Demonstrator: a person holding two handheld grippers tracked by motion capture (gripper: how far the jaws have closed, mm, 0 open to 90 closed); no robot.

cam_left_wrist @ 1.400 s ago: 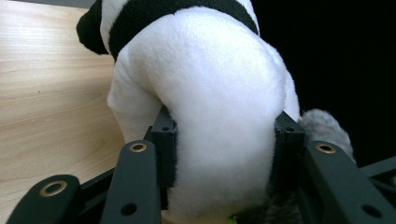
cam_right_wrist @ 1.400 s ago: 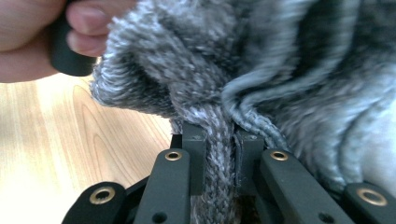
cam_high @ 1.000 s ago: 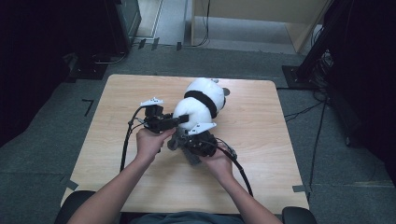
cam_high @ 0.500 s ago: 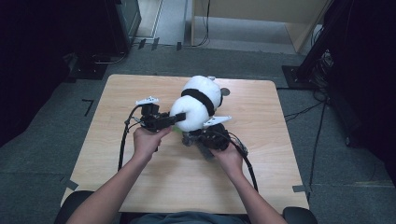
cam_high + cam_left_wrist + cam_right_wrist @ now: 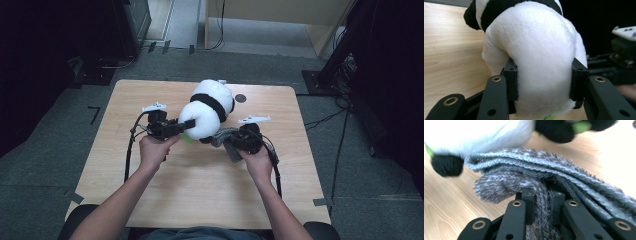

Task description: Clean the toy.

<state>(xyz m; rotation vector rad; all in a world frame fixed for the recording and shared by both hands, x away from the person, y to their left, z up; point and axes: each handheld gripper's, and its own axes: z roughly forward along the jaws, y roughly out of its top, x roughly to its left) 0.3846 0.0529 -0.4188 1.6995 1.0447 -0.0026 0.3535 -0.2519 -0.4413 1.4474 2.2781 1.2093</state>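
A black-and-white plush panda (image 5: 207,112) lies at the middle of the wooden table (image 5: 200,190). My left gripper (image 5: 181,126) is shut on the panda's white rear end (image 5: 541,62), its two jaws pressing the fur from either side. My right gripper (image 5: 226,139) sits just right of the panda, shut on a grey knitted cloth (image 5: 223,136). In the right gripper view the folded grey knit (image 5: 544,177) is pinched between the jaws, with the panda's white body (image 5: 481,132) and a black paw (image 5: 447,165) behind it.
A small dark round mark (image 5: 240,98) lies on the table behind the panda. Cables trail from both grippers toward the person. Dark equipment and cables stand on the floor around the table; a wooden cabinet is at the back.
The right gripper has moved right and away from the person with the grey cloth. The panda has shifted a little toward the far side with the left gripper.
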